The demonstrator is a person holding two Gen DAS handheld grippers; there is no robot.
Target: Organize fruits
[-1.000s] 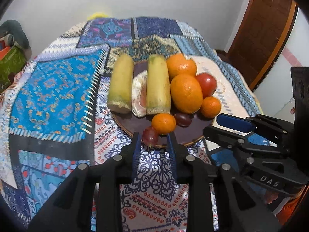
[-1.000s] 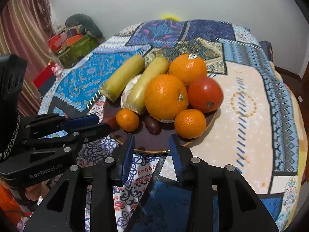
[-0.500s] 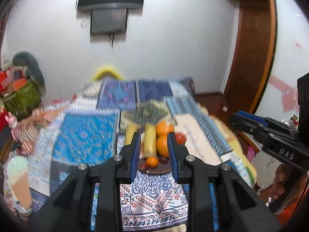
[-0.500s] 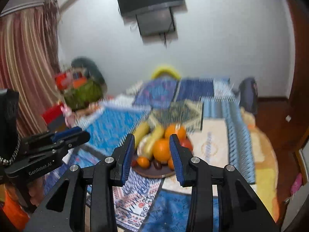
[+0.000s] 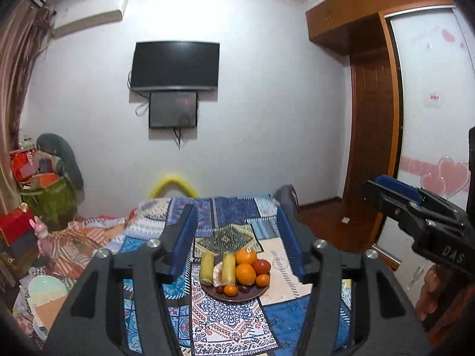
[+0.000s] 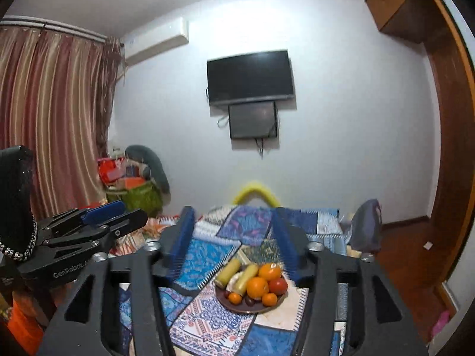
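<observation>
A brown plate (image 5: 237,298) (image 6: 228,302) sits on the patterned cloth far below both grippers. It holds two yellow-green bananas (image 5: 207,268) (image 6: 228,271), oranges (image 5: 245,273) (image 6: 257,287), a red tomato (image 5: 261,266) (image 6: 278,285), small mandarins and dark grapes. My left gripper (image 5: 237,244) is open and empty, raised high and well back from the plate. My right gripper (image 6: 234,241) is also open and empty, equally high. Each gripper shows at the edge of the other's view.
The patchwork cloth (image 5: 225,323) covers a bed or table. A TV (image 5: 175,65) hangs on the far wall. Clutter and a green bag (image 5: 50,201) stand at the left, a wooden wardrobe (image 5: 368,148) at the right, curtains (image 6: 50,124) at the far left.
Both grippers have risen and pulled far back from the plate, and both have opened wider. The fruit on the plate has not moved.
</observation>
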